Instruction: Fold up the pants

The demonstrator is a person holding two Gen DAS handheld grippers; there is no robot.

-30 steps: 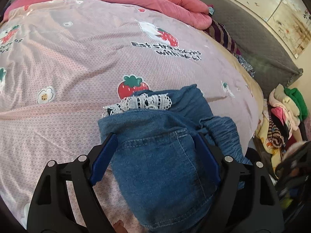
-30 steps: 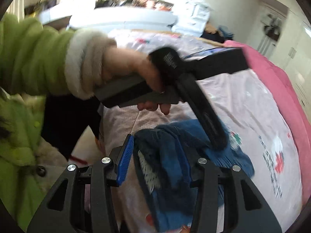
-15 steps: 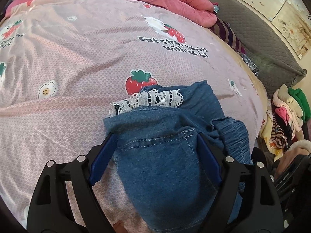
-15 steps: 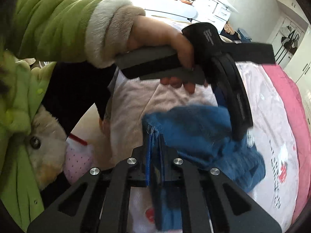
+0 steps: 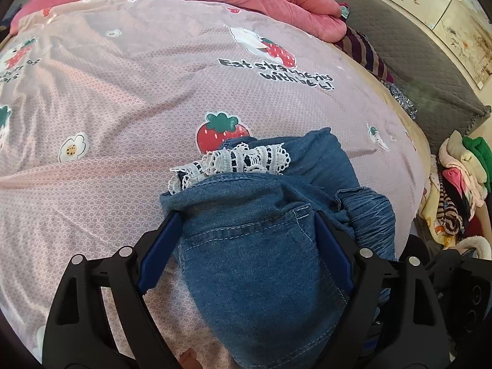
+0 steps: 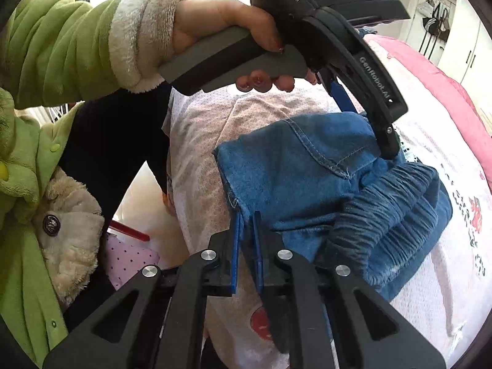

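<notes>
The bed (image 5: 129, 98) carries my folded pants (image 5: 261, 255) near its edge. My left gripper (image 5: 246, 246) straddles them wide; my right gripper (image 6: 246, 233) pinches a corner. I fear that thin pinch slipping, or the bundle unrolling.

The left hand-held gripper (image 5: 246, 240) has matte black skeleton arms with triangular cut-outs, round silver screws at the joints and blue pads (image 5: 156, 252). The right hand-held gripper (image 6: 246, 215) looks alike. In the right wrist view the left one shows a grey handle and white lettering. The person wears a green fleece sleeve (image 6: 61, 46) with a cream fluffy cuff (image 6: 138, 33).
</notes>
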